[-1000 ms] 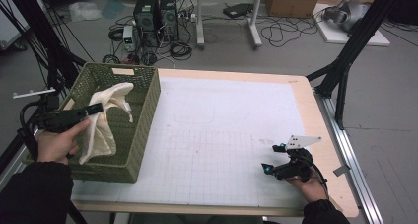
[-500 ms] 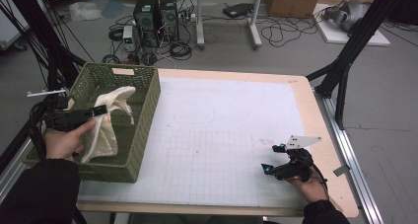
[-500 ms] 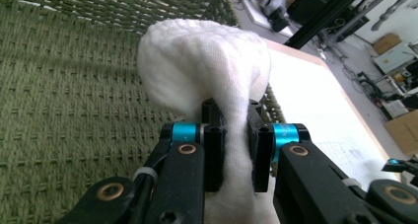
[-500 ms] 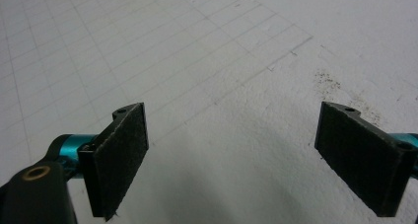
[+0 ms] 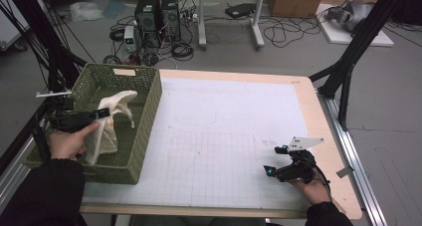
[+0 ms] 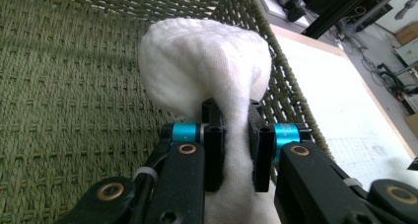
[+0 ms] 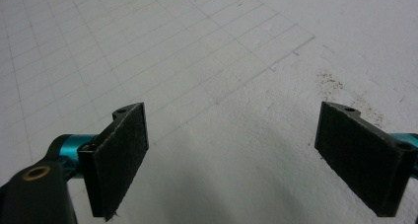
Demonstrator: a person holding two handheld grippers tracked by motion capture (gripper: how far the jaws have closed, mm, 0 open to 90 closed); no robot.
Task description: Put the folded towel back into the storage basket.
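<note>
High view showed the left gripper (image 5: 102,114) over the green woven basket (image 5: 144,136) at the table's left edge, clamped on a white cloth (image 5: 107,131). Left gripper view confirmed the hold: both black pads pressed a narrow fold of the cloth (image 6: 207,71), which bulged above the jaws and hung away below them. The cloth's long axis ran roughly top to bottom from the pinch point, its lower part draped inside the basket, against the wall nearest the white gridded mat (image 5: 224,136). The right gripper (image 5: 271,169) lay well apart, low over the mat near the table's front right corner; right gripper view showed its jaws spread wide with nothing between them, bare mat (image 7: 222,61) beyond. The left hand was therefore far nearer the cloth. In the inspector's judgement, the coming move turned on carrying the cloth up clear of the basket wall, then right toward the mat.
</note>
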